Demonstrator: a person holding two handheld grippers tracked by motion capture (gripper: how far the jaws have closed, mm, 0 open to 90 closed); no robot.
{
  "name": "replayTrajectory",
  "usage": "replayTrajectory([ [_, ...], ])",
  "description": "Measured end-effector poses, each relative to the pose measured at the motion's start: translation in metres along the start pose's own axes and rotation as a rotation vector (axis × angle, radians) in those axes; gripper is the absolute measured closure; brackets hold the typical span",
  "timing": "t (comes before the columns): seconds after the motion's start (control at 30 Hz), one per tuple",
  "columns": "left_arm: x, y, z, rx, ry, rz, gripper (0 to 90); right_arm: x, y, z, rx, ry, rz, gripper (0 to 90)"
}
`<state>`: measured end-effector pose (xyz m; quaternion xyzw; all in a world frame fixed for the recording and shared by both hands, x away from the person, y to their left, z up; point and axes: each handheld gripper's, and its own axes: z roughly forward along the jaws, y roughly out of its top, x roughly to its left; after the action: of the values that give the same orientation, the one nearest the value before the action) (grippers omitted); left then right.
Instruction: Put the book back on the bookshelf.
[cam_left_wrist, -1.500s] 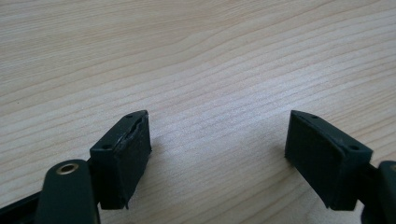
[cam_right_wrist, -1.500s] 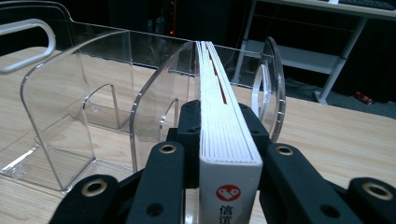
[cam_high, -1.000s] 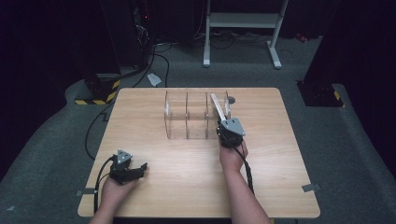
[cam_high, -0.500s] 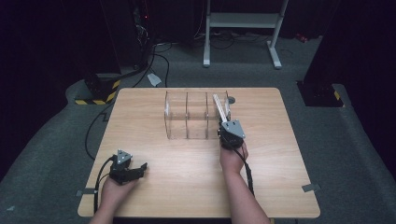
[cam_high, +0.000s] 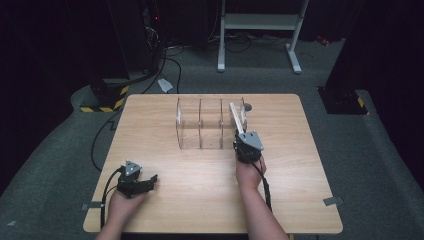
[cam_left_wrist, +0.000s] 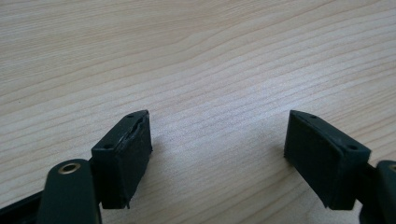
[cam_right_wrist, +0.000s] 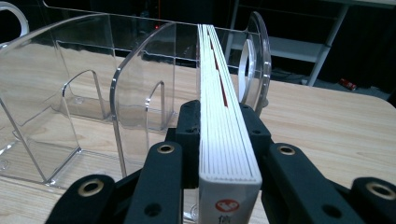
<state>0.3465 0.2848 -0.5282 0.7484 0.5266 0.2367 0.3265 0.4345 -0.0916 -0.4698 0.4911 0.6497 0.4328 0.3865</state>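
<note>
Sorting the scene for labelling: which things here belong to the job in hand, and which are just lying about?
In the job:
- white book, clamped in the right claw
- clear divided rack

Lying about:
- left claw, open over bare table
- small dark disc
- white stand

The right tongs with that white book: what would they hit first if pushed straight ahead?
Probably the clear plastic rack: the right tongs point the book into its end slot, beside a divider, though depth is unclear.

Lab: dark equipment racks (cam_high: 135, 35), trailing floor cables (cam_high: 170, 65).
</note>
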Motion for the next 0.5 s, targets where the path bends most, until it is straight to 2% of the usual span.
replayTrajectory([
  [0.27,0.0,0.0,0.0,0.0,0.0,0.0,23.3,-0.0008,-0.0005,-0.0008,0.011,0.009,0.001,71.8],
  [0.5,0.0,0.0,0.0,0.0,0.0,0.0,23.3,-0.0039,-0.0021,-0.0068,0.029,0.035,0.0,67.6],
])
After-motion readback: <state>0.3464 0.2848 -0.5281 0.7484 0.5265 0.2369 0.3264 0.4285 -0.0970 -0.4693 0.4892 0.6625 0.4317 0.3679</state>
